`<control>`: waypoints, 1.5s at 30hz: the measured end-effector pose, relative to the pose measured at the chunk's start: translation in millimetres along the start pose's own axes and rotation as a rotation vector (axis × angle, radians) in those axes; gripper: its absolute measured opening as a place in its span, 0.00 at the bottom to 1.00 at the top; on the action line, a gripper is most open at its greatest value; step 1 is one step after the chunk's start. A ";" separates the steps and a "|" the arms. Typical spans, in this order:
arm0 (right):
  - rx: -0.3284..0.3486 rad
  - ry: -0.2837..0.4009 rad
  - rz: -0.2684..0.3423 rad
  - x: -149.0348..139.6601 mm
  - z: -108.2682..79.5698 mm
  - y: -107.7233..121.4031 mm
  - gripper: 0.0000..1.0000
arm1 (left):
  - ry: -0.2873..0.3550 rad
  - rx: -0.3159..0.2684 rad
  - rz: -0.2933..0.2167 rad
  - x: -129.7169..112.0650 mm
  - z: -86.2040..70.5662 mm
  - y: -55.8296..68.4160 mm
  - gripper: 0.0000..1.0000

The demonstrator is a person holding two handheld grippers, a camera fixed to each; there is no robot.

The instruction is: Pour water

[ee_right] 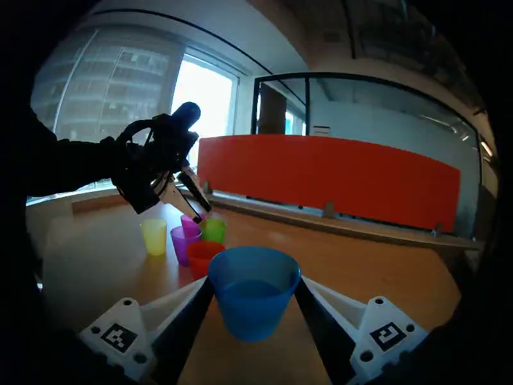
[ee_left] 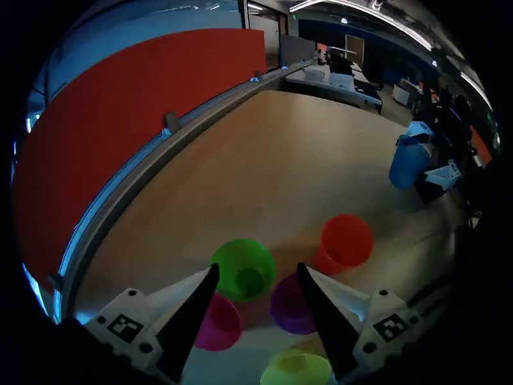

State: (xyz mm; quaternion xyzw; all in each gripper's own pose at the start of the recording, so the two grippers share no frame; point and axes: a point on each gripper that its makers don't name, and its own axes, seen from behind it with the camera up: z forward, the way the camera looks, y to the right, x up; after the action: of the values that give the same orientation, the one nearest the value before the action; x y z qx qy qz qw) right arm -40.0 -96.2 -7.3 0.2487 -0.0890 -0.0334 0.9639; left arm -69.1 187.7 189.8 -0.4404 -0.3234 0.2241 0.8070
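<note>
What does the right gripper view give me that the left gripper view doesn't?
Right gripper view: the water inside the blue cup, the right hand-held gripper clamping it, and the left hand-held gripper above the cups. Left gripper view: down into the mouths of the green cup, red cup and purple cup. Both: those cups, the blue cup, the orange partition, the table.

The left gripper view is looking steeply down from close above 5 cups [ee_left: 243, 269] on the bench [ee_left: 288, 160]. The right gripper view is facing level across the bench toward the partition [ee_right: 327, 173], the blue cup [ee_right: 253, 298] very near. Both are sharing cups, bench and partition.
</note>
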 end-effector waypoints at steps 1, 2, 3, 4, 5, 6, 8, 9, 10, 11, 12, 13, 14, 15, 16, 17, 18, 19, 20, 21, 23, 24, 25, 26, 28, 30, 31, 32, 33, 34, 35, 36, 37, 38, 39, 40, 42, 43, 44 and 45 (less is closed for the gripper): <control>0.000 0.000 0.001 -0.2 0.1 0.3 0.90 | -0.004 0.000 0.001 0.8 2.0 -1.0 0.89; 0.001 0.000 0.002 -0.3 0.2 0.5 0.90 | -0.008 0.000 0.002 1.6 3.8 -1.9 0.89; 0.001 -0.001 0.003 -0.5 0.3 0.7 0.90 | -0.011 0.001 0.002 2.4 5.2 -2.9 0.89; 0.002 -0.001 0.003 -0.6 0.3 0.9 0.90 | -0.012 0.003 0.002 3.2 6.4 -4.2 0.89; 0.003 -0.001 0.002 -0.6 0.3 1.0 0.90 | -0.014 0.004 0.001 4.0 7.4 -5.4 0.89; 0.003 -0.002 0.002 -0.7 0.4 1.2 0.90 | -0.017 0.003 0.001 4.1 8.4 -5.9 0.89; 0.003 -0.003 0.000 -0.9 0.6 1.6 0.90 | -0.028 -0.005 0.000 2.7 10.5 -5.5 0.89; 0.002 -0.004 -0.001 -1.1 0.7 1.9 0.90 | -0.033 -0.006 0.000 1.9 11.3 -5.6 0.89; 0.002 -0.004 -0.001 -1.3 0.8 2.4 0.90 | -0.038 -0.006 0.000 0.8 12.2 -6.0 0.89; 0.002 -0.004 -0.001 -1.5 0.8 2.8 0.90 | -0.042 -0.006 0.000 -0.1 12.9 -6.5 0.89; 0.001 -0.004 0.000 -1.7 0.9 3.3 0.90 | -0.046 -0.007 0.000 -1.0 13.7 -6.9 0.89; 0.001 -0.004 0.001 -2.0 1.0 3.9 0.90 | -0.050 -0.008 -0.002 -2.0 14.5 -7.3 0.89; 0.001 -0.004 0.002 -2.2 1.1 4.4 0.90 | -0.054 -0.009 -0.004 -2.8 15.2 -7.6 0.89; 0.001 -0.003 0.003 -2.3 1.1 4.9 0.90 | -0.056 -0.010 -0.005 -3.3 15.9 -7.9 0.89; 0.001 -0.004 0.003 -2.1 1.0 5.2 0.90 | -0.057 -0.011 -0.006 -3.4 16.7 -7.9 0.89; 0.001 -0.004 0.003 -2.0 0.9 5.5 0.90 | -0.058 -0.013 -0.006 -3.5 17.3 -8.0 0.89; 0.001 -0.004 0.002 -1.8 0.9 5.6 0.90 | -0.059 -0.013 -0.007 -3.7 17.9 -8.1 0.89; 0.001 -0.004 0.000 -1.8 0.9 5.4 0.90 | -0.062 -0.012 -0.008 -4.0 18.3 -8.4 0.89; 0.001 -0.005 -0.001 -1.7 1.0 5.3 0.90 | -0.065 -0.012 -0.009 -4.4 18.6 -8.7 0.89; 0.001 -0.005 -0.003 -1.6 1.0 5.1 0.90 | -0.067 -0.011 -0.010 -4.8 19.0 -9.2 0.89; 0.002 -0.005 -0.003 -1.5 1.0 4.7 0.90 | -0.071 -0.007 -0.016 -6.1 20.0 -10.9 0.89; 0.002 -0.005 -0.003 -1.5 1.0 4.7 0.90 | -0.073 -0.006 -0.018 -6.7 20.5 -11.5 0.89; 0.003 -0.005 -0.002 -1.7 1.0 4.9 0.90 | -0.075 -0.005 -0.021 -7.4 21.2 -12.2 0.89; 0.003 -0.005 -0.002 -1.8 1.0 5.1 0.90 | -0.076 -0.005 -0.024 -8.0 21.8 -12.7 0.89; 0.003 -0.005 0.000 -2.0 1.0 5.7 0.90 | -0.078 -0.005 -0.027 -9.4 22.9 -13.1 0.89; 0.003 -0.005 0.000 -2.1 1.2 6.2 0.90 | -0.079 -0.004 -0.029 -10.5 23.8 -13.4 0.89; 0.003 -0.005 0.000 -2.4 1.4 6.3 0.90 | -0.079 -0.003 -0.030 -10.7 24.2 -13.9 0.89; 0.003 -0.005 0.000 -2.6 1.6 6.3 0.90 | -0.079 -0.001 -0.032 -11.0 24.6 -14.4 0.89; 0.003 -0.005 0.000 -2.9 1.8 6.3 0.90 | -0.079 0.000 -0.033 -11.1 25.0 -15.0 0.89; 0.004 -0.005 0.001 -3.2 1.9 6.2 0.90 | -0.080 0.002 -0.035 -11.1 25.2 -15.8 0.89; 0.005 -0.005 0.001 -3.4 2.0 6.1 0.90 | -0.080 0.004 -0.037 -11.1 25.4 -16.4 0.89; 0.005 -0.005 0.001 -3.7 2.1 6.0 0.90 | -0.080 0.006 -0.038 -11.3 25.6 -17.2 0.89; 0.006 -0.005 0.002 -4.0 1.9 6.0 0.90 | -0.080 0.009 -0.038 -11.6 25.8 -18.1 0.89; 0.006 -0.005 0.002 -4.2 1.8 6.0 0.90 | -0.081 0.012 -0.038 -11.9 25.9 -18.9 0.89; 0.006 -0.005 0.003 -4.5 1.8 6.0 0.90 | -0.081 0.014 -0.036 -12.1 26.0 -19.4 0.89; 0.006 -0.005 0.003 -4.7 1.9 6.2 0.90 | -0.081 0.015 -0.033 -12.3 26.0 -19.3 0.89; 0.006 -0.006 0.003 -5.0 2.0 6.5 0.90 | -0.081 0.018 -0.026 -12.4 26.1 -19.0 0.89; 0.005 -0.006 0.003 -5.0 2.3 6.9 0.90 | -0.081 0.019 -0.020 -11.9 26.1 -18.5 0.89; 0.005 -0.006 0.003 -5.0 2.4 7.2 0.90 | -0.081 0.019 -0.015 -11.5 26.0 -18.0 0.89; 0.005 -0.006 0.002 -4.8 2.5 7.3 0.90 | -0.080 0.022 -0.011 -10.8 25.9 -18.3 0.89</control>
State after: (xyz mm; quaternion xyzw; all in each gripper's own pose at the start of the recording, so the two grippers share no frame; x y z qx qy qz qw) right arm -45.0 -90.5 -2.3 0.2508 -0.0923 -0.0328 0.9631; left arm -93.8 186.0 212.4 -0.4202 -0.3552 0.2406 0.7996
